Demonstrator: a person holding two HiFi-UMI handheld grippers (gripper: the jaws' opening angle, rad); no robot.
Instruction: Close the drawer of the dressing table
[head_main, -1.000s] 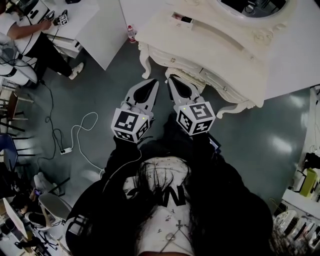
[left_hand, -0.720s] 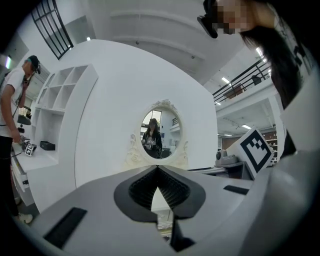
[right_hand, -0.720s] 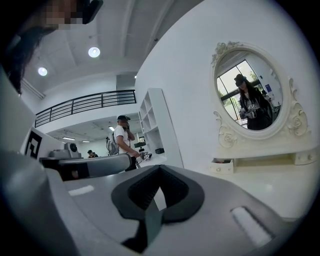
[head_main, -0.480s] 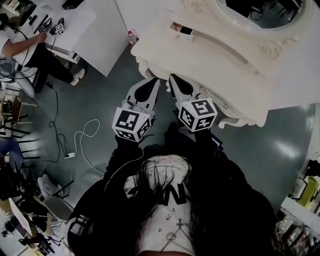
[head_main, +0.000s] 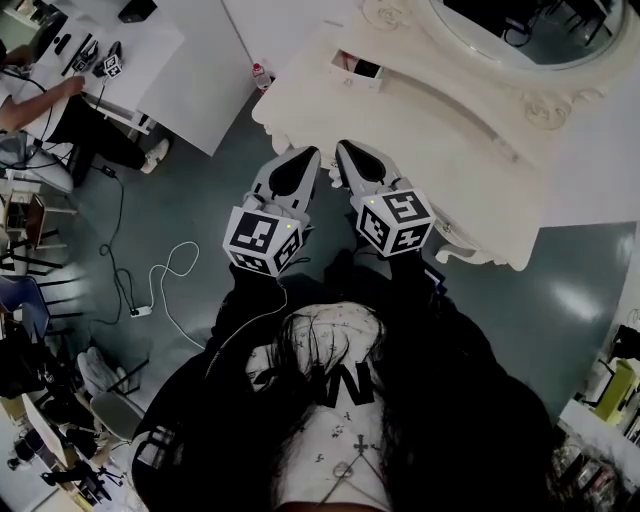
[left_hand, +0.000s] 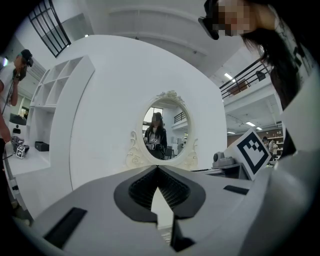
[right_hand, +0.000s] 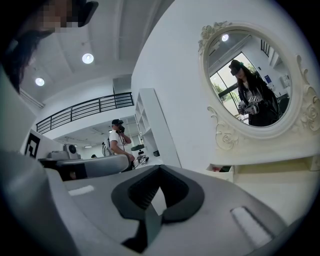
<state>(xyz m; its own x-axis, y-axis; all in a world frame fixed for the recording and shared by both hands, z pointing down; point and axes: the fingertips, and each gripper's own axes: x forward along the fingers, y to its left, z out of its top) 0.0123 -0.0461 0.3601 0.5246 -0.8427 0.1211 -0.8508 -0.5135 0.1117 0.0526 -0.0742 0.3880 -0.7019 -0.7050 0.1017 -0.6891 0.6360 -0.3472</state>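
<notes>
The cream dressing table (head_main: 440, 130) fills the top of the head view, with its oval mirror (head_main: 520, 30) at the back. A small drawer (head_main: 355, 68) on the tabletop's left rear stands pulled out; the right gripper view shows this open drawer (right_hand: 223, 170) under the mirror (right_hand: 255, 80), with dark and red items inside. My left gripper (head_main: 306, 154) and right gripper (head_main: 346, 148) are side by side at the table's front edge, both shut and holding nothing. The left gripper (left_hand: 158, 168) points at the mirror (left_hand: 163, 132). The right gripper (right_hand: 159, 168) points left of the open drawer.
A white desk (head_main: 150, 50) stands at the upper left with a seated person (head_main: 50, 100) beside it. A small bottle (head_main: 261, 73) sits on the floor by the table's corner. A white cable and power strip (head_main: 140, 310) lie on the floor at left.
Both grippers have moved forward together, from below the table's front to its front edge. The curved front drawers seen earlier are now hidden under the tabletop.
</notes>
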